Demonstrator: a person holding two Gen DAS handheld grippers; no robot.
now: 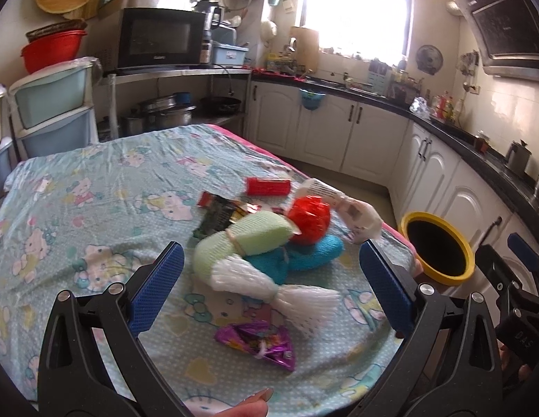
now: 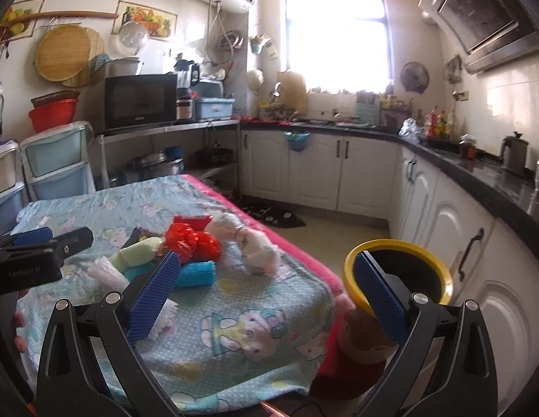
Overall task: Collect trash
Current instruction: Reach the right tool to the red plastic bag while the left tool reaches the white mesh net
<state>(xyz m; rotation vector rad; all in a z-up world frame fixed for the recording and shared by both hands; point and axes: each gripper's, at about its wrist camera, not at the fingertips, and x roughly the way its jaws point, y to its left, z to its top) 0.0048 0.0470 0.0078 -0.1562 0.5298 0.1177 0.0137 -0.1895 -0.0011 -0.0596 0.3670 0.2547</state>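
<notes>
Heaped wrappers, foam nets (image 1: 269, 281) and a possibly plastic red ball (image 1: 309, 220) on the cloth, beside yellow-rimmed bin (image 1: 438, 248).

Microwave (image 2: 140, 101): sitting on a steel shelf against the left wall.
Red basin (image 2: 52, 114): resting on top of pale blue drawers (image 2: 55, 166).
Woven trays (image 2: 69, 55): hanging on the wall above the basin.
Window (image 2: 337, 34): glaring white with daylight.
Range hood (image 2: 484, 21): tilting out over the dark countertop (image 2: 478, 170).
Cabinets (image 2: 321, 173): running white beneath the counter.

Cartoon-print cloth-covered table (image 1: 78, 180) under heaped wrappers (image 1: 262, 239).
</notes>
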